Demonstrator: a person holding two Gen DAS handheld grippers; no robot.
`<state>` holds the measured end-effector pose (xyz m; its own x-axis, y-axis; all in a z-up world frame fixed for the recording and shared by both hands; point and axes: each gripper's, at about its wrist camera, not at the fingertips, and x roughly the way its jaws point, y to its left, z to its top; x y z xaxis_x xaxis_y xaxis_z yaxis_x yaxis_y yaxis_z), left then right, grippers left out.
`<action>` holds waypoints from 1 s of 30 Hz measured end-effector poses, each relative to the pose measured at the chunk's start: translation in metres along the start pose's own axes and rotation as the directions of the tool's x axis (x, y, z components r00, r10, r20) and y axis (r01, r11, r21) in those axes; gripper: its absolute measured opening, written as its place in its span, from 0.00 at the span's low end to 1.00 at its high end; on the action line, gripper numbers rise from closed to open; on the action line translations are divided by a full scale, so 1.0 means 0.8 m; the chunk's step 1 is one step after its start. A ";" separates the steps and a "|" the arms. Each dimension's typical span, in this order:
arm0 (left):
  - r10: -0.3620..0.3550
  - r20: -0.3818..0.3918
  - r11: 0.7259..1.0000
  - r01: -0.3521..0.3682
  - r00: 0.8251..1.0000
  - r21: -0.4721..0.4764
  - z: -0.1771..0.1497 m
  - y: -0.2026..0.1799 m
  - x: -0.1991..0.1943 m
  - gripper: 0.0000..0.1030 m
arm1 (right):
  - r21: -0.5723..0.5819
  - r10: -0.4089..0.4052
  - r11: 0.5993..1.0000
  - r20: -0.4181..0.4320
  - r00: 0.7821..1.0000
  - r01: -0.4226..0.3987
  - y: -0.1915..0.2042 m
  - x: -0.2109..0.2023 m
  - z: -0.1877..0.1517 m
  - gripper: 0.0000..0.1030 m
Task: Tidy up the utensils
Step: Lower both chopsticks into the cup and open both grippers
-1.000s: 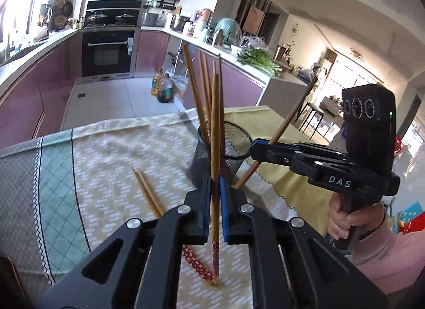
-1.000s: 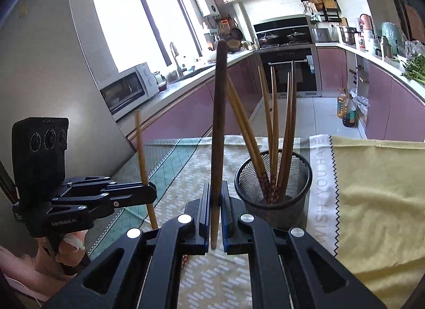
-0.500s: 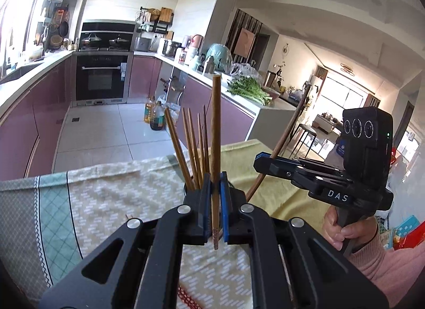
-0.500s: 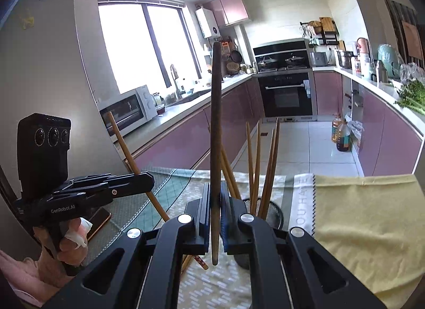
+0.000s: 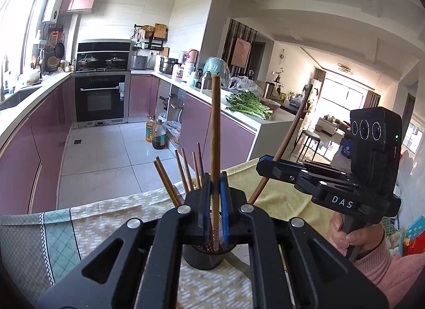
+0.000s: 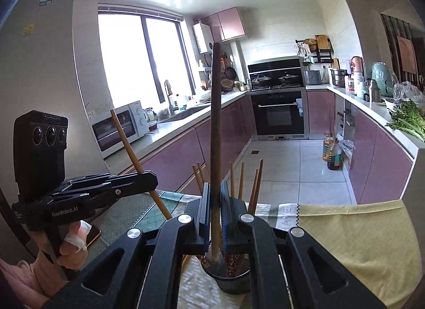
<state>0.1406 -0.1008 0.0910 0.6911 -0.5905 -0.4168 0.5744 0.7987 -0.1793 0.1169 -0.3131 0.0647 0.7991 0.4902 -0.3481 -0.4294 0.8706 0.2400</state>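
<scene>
My left gripper [image 5: 215,202] is shut on a light wooden chopstick [image 5: 214,128], held nearly upright. Its lower end hangs over the mouth of the black mesh holder [image 5: 207,259], which has several chopsticks [image 5: 183,173] in it. In the right wrist view, my right gripper [image 6: 214,210] is shut on a darker chopstick [image 6: 215,122], also upright above the mesh holder [image 6: 231,281]. Each gripper shows in the other's view: the right gripper [image 5: 265,166] with its slanted chopstick [image 5: 289,133], and the left gripper [image 6: 148,178] with its chopstick [image 6: 127,144].
The holder stands on a patterned tablecloth [image 5: 101,218] next to a yellow cloth [image 6: 358,234]. A phone [image 6: 93,232] lies near the left hand. Beyond the table are purple kitchen cabinets, an oven [image 5: 100,99], oil bottles [image 5: 156,137] on the floor and a microwave [image 6: 119,128].
Both grippers have risen with their chopsticks. The left chopstick's tip has lifted off the tablecloth and now hangs over the holder. The loose chopsticks on the cloth have dropped out of view.
</scene>
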 end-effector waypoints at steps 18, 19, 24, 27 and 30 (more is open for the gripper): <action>-0.004 -0.268 1.000 0.008 0.963 0.016 -0.047 0.008 0.071 0.07 | 0.023 0.007 1.000 -0.227 0.974 -0.002 -0.007 0.080 -0.039 0.06; -0.003 -0.279 1.000 0.007 0.960 0.014 -0.048 0.009 0.076 0.07 | 0.023 0.006 1.000 -0.234 0.972 0.000 -0.006 0.083 -0.041 0.06; -0.002 -0.302 1.000 -0.001 0.953 -0.009 -0.048 0.025 0.099 0.07 | 0.039 -0.002 0.999 -0.270 0.963 0.013 -0.014 0.105 -0.046 0.06; 0.001 -0.308 1.000 -0.008 0.951 -0.019 -0.043 0.033 0.110 0.07 | 0.049 -0.005 0.999 -0.276 0.961 0.019 -0.018 0.112 -0.046 0.07; 0.013 -0.303 0.999 -0.023 0.953 -0.030 -0.040 0.039 0.120 0.08 | 0.059 -0.005 0.998 -0.276 0.961 0.022 -0.019 0.116 -0.047 0.08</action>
<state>0.2109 -0.1286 0.0170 0.5331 -0.5171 -0.6696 0.5446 0.8154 -0.1961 0.1820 -0.2790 -0.0053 0.6541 0.4782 -0.5862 -0.3860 0.8774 0.2850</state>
